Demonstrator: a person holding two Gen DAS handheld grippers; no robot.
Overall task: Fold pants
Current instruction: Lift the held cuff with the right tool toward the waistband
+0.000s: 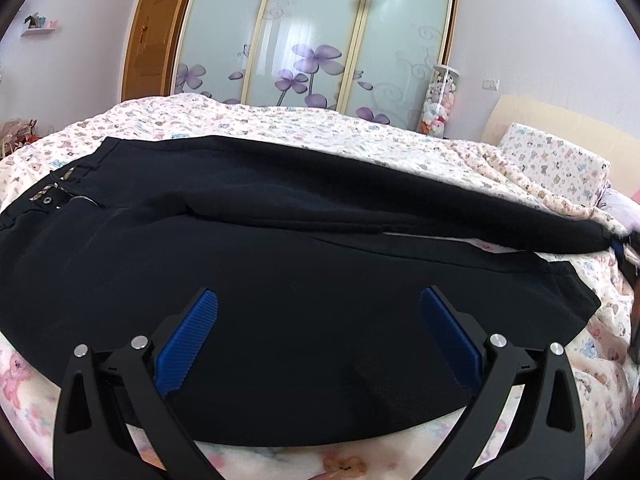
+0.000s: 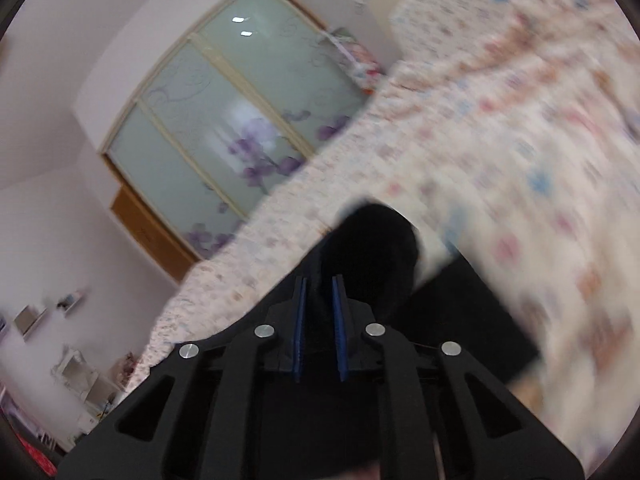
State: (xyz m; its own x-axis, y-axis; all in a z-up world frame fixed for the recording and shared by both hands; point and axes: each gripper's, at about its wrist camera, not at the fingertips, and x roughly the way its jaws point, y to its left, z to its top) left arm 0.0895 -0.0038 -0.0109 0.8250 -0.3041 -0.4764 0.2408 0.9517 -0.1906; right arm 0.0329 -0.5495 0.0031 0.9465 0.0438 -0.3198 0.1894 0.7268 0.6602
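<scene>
From the left wrist view, I see the black pants (image 1: 260,264) spread lengthwise across the floral bedspread (image 1: 320,128), waistband and metal button at the far left, leg ends running out to the right. The far leg is lifted and drawn over toward the near leg, its cuff pulled taut to the right edge of the view, where a blurred dark and blue shape is probably the other tool, though I cannot confirm it. My left gripper (image 1: 318,300) hovers above the near leg with its blue pads (image 1: 188,344) spread wide and nothing between them; I judge it is held free so it can pin or take the fabric once the fold line settles. A pillow (image 1: 552,164) lies at the far right and a wardrobe (image 1: 316,40) stands behind the bed. From the right wrist view, which is motion-blurred, my right gripper (image 2: 319,284) has its pads nearly together with a bunch of black fabric between them; I read this as a clamp on the leg cuff, carried above the bedspread (image 2: 520,160). The raised hold keeps the leg off the bedding so it can be laid over its mate without dragging.
</scene>
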